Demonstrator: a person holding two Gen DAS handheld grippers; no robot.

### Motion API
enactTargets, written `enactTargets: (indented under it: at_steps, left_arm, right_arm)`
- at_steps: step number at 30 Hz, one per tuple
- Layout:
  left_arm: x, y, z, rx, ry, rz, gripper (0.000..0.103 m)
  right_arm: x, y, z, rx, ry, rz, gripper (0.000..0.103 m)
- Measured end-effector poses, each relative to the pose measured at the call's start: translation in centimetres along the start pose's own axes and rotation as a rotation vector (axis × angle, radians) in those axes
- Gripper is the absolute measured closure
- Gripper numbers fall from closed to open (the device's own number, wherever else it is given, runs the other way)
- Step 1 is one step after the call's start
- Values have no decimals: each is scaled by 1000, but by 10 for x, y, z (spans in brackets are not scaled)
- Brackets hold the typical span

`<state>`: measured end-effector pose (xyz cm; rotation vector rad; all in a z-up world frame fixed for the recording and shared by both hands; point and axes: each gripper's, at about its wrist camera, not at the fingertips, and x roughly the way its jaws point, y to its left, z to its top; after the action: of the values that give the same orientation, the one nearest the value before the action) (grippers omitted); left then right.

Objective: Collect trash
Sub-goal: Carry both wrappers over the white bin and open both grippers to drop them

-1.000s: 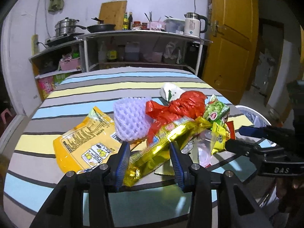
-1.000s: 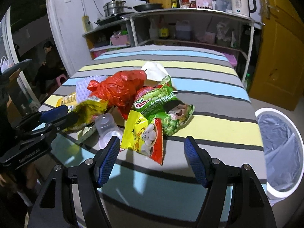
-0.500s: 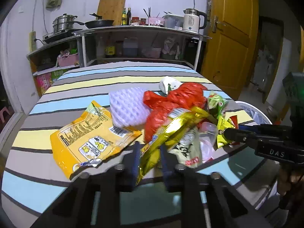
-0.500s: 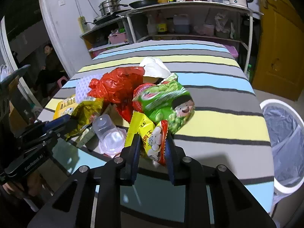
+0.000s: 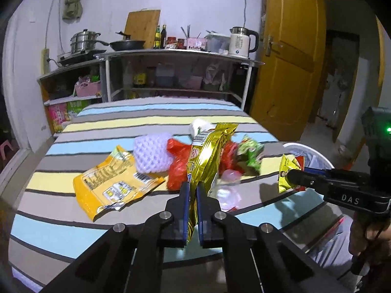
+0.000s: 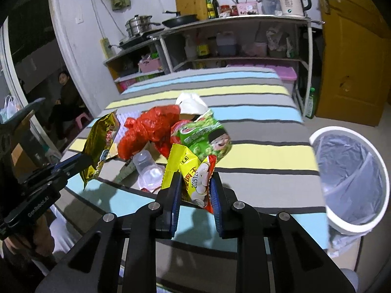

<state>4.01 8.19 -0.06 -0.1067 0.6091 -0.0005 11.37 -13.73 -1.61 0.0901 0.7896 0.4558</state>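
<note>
My left gripper (image 5: 192, 186) is shut on a long gold snack wrapper (image 5: 207, 156) that stands lifted off the striped table (image 5: 146, 117). In the right wrist view the same gold wrapper (image 6: 99, 146) hangs from the left gripper (image 6: 84, 162) at the left. My right gripper (image 6: 194, 179) is shut on a yellow and red snack packet (image 6: 193, 175), raised above the table edge; it also shows as the yellow packet (image 5: 288, 173) in the right gripper (image 5: 292, 177). A red plastic bag (image 6: 146, 129), a green pea packet (image 6: 207, 136), a clear cup (image 6: 146, 171), white foam netting (image 5: 152, 155) and an orange bag (image 5: 110, 183) lie on the table.
A white bin with a clear liner (image 6: 349, 180) stands on the floor right of the table. Shelves with a kettle (image 5: 242, 41), pots and bottles line the back wall. An orange door (image 5: 288, 73) is at the right. A person (image 6: 64, 97) sits in the left doorway.
Both grippers closed from wide open onto their wrappers, then rose. The gold wrapper now stands up from the pile, and the yellow packet has come off the table.
</note>
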Motion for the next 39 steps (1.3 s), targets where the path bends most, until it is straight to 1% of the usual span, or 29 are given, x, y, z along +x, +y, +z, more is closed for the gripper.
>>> enactTargets:
  at_steps: [3, 8, 11, 20, 30, 33, 39]
  left_arm:
    - [-1, -16, 6, 16, -7, -24, 98]
    - [9, -47, 17, 40, -2, -75, 98]
    - [20, -67, 24, 51, 7, -113, 98]
    - [54, -137, 45, 128, 25, -223, 98]
    - [97, -206, 56, 190, 67, -317, 98]
    - [111, -223, 57, 199, 82, -337, 98]
    - [137, -244, 59, 204, 120, -368, 98]
  right_arm:
    - [-11, -8, 0, 13, -21, -16, 79]
    - [-27, -29, -1, 46, -49, -53, 79]
    - [-38, -50, -3, 75, -67, -91, 79]
    - [-58, -108, -8, 165, -98, -193, 79]
    - [-63, -164, -18, 247, -88, -266, 78]
    - [-62, -177, -19, 264, -78, -279, 78]
    - [-56, -200, -23, 295, -57, -298, 76]
